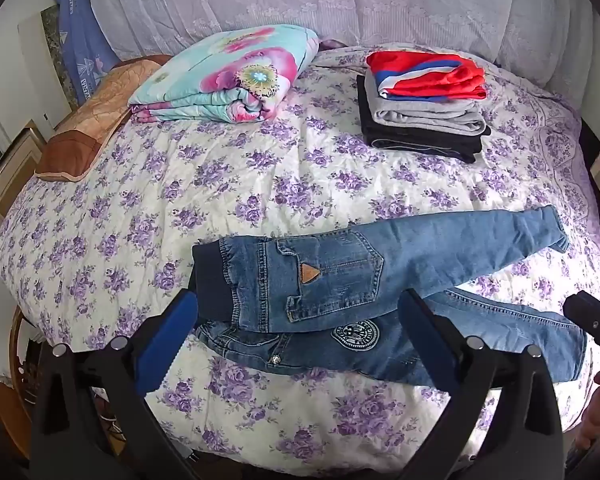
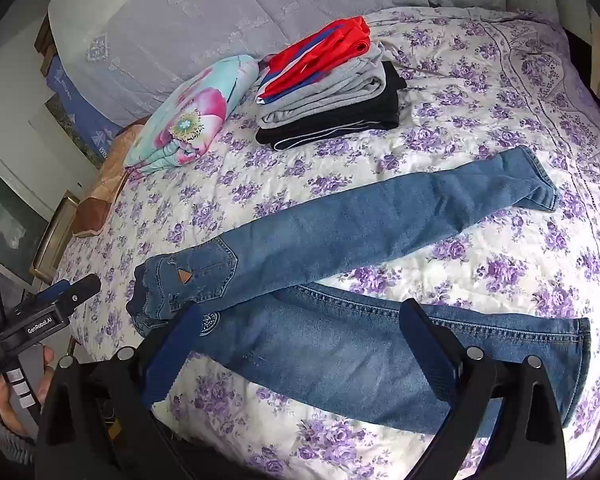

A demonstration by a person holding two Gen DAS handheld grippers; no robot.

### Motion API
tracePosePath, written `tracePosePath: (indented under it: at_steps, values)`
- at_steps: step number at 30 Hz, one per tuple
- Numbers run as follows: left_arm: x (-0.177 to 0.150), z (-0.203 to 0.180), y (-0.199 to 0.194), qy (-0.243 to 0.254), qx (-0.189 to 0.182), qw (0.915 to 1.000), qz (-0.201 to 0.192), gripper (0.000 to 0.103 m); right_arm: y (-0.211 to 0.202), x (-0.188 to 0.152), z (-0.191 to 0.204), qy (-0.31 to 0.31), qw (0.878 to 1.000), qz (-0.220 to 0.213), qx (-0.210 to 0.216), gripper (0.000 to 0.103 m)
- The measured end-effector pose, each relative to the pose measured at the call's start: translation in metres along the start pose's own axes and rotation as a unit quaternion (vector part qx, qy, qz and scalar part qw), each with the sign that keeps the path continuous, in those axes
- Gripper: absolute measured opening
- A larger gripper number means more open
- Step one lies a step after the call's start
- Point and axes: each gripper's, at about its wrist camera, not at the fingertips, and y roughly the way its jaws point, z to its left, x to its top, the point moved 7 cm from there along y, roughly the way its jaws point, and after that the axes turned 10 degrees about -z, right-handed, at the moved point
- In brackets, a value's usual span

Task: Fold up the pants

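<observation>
Small blue jeans (image 1: pixel 340 276) lie on the flowered bedspread (image 1: pixel 180 184), the waistband to the left, one leg laid partly over the other and the legs spreading apart to the right. My left gripper (image 1: pixel 300 308) hovers wide open above the waist end, nothing between its fingers. In the right wrist view the same jeans (image 2: pixel 380 216) stretch across the bed, and my right gripper (image 2: pixel 296 316) hangs open over the near leg (image 2: pixel 340 360). The left gripper's body (image 2: pixel 60 296) shows at the left edge there, held by a hand.
A stack of folded clothes (image 1: pixel 424 104), red on top, then grey and black, sits at the back right of the bed. A folded floral quilt (image 1: pixel 228 76) lies at the back left, with a brown pillow (image 1: pixel 88 120) beside it. Lace-covered pillows (image 1: pixel 300 0) line the head.
</observation>
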Motion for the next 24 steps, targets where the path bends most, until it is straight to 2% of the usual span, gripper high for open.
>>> tracePosePath:
  at_steps: [24]
  values:
    - [-0.0007,-0.0001,-0.0002,-0.004,-0.004,1.0,0.005,0.098,0.001,0.0024,0.0076,0.0,1.0,0.003,-0.001,0.099]
